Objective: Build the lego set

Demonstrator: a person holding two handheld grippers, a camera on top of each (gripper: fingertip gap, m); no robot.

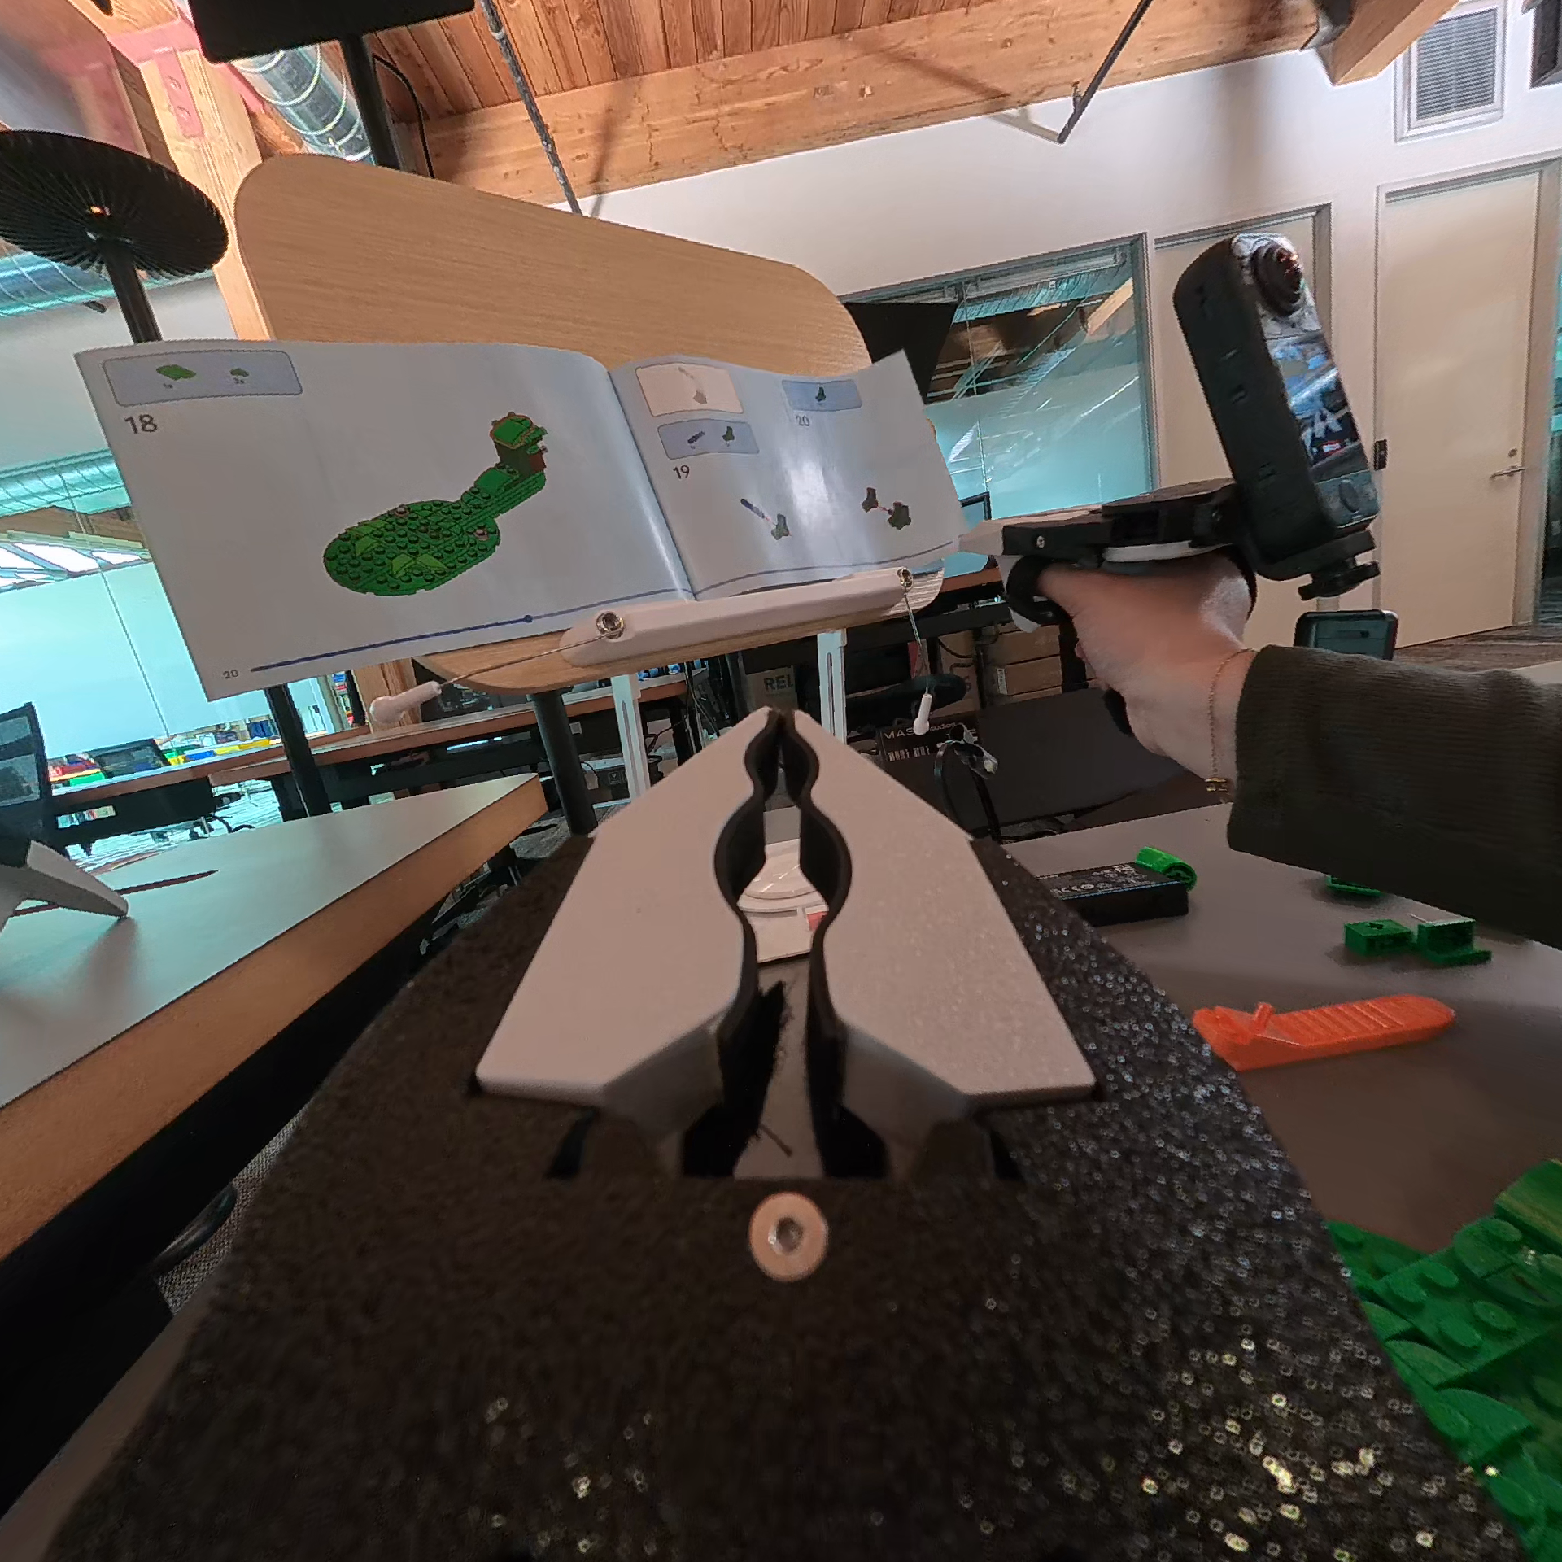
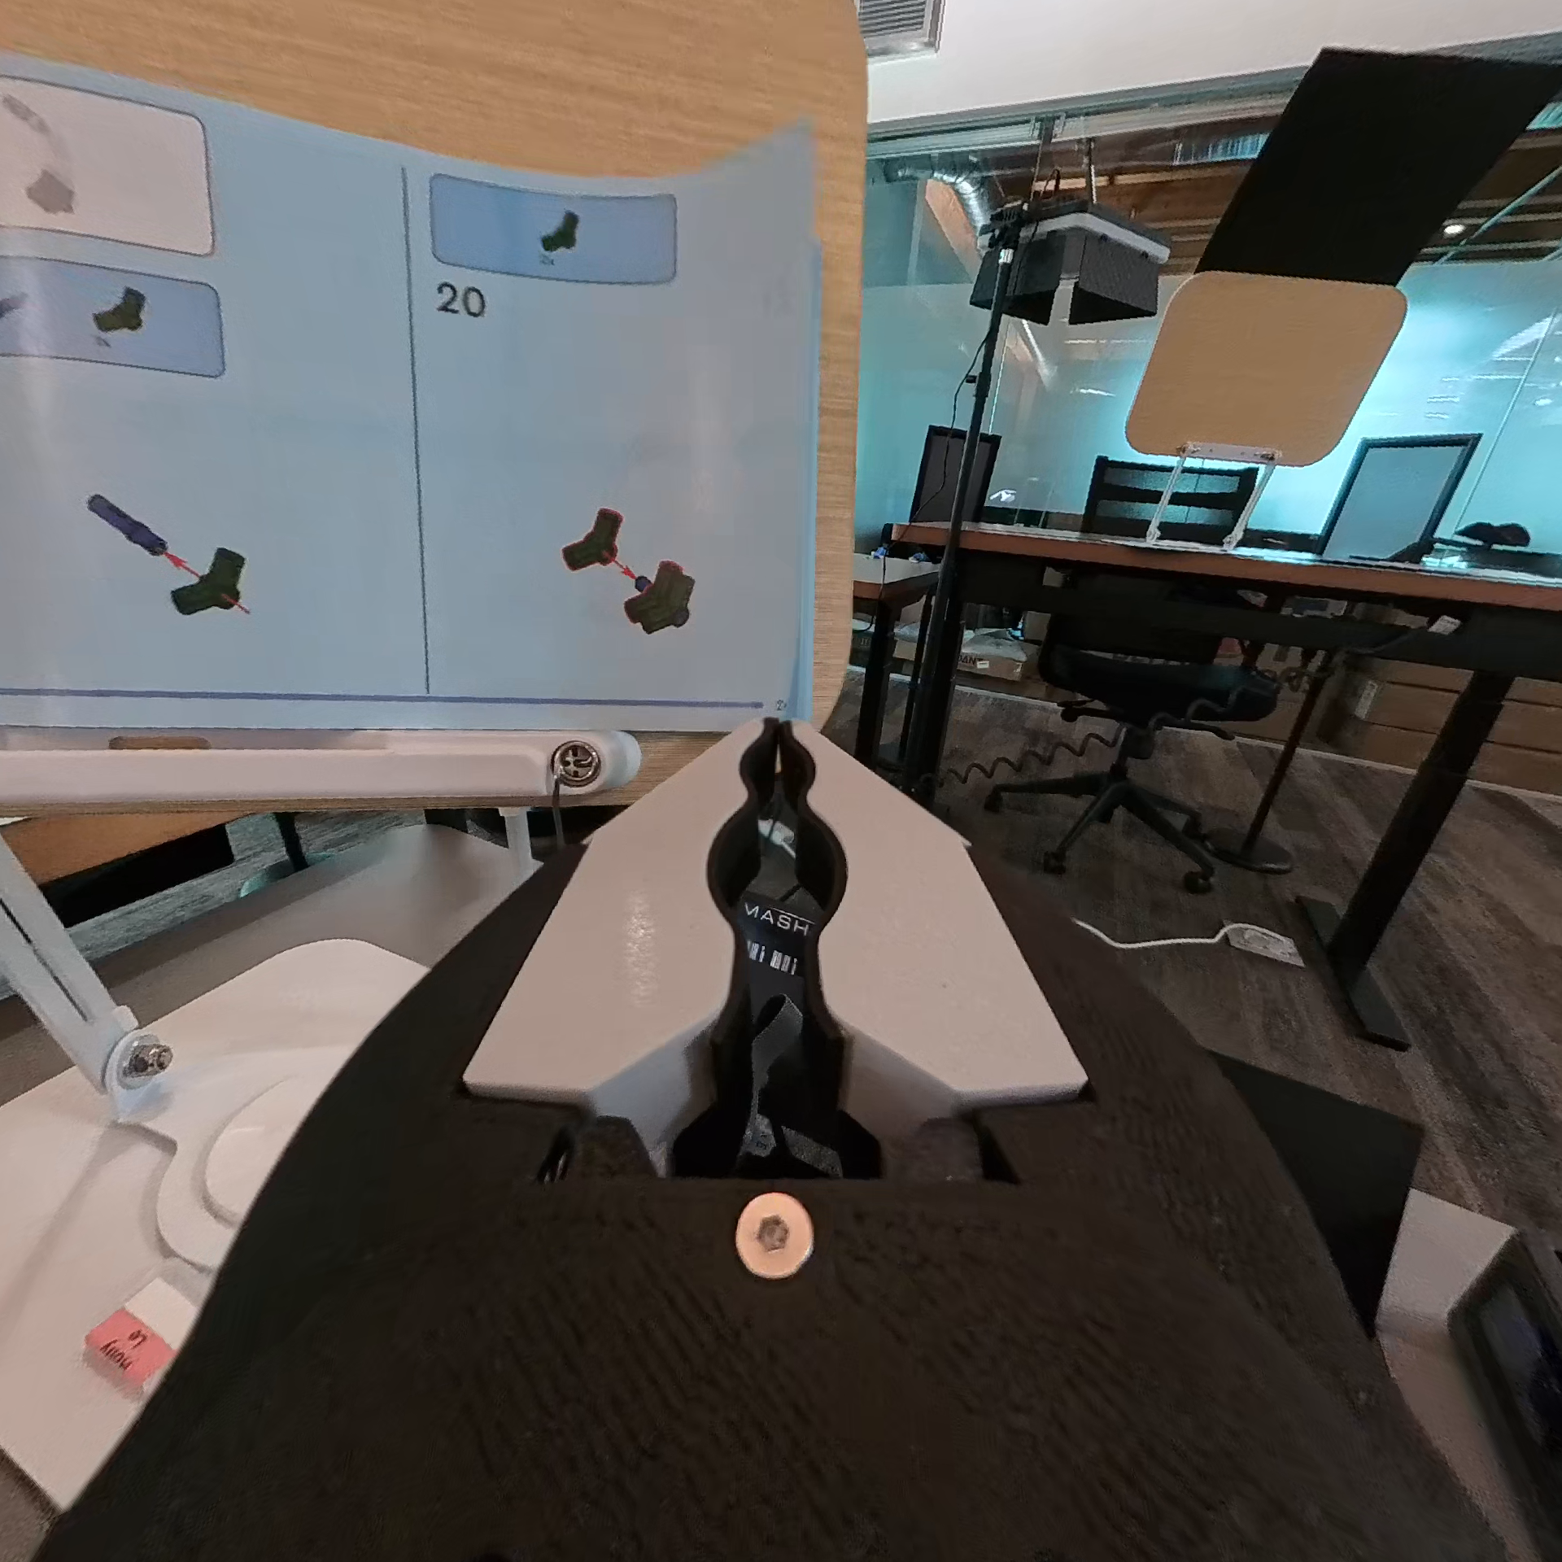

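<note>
My left gripper (image 1: 779, 718) is shut with nothing between its pads, raised above the table and pointing at the open instruction booklet (image 1: 507, 490) on its wooden stand. My right gripper (image 2: 779, 727) is also shut with nothing between its pads, just below the lower right corner of the booklet (image 2: 406, 423). In the left wrist view a hand holds the right gripper (image 1: 972, 538) with its tips at the booklet's right edge. The green lego build (image 1: 1471, 1352) lies at the bottom right. Loose green pieces (image 1: 1411, 938) lie on the grey table (image 1: 1318, 1124).
An orange brick separator (image 1: 1327, 1027) and a black power adapter (image 1: 1107, 892) lie on the table. The stand's white base (image 2: 127, 1099) sits under the booklet. A second table (image 1: 211, 913) is at the left. An office chair (image 2: 1141, 718) and desk (image 2: 1268, 575) stand beyond. Left tips to right tips: about 30 centimeters.
</note>
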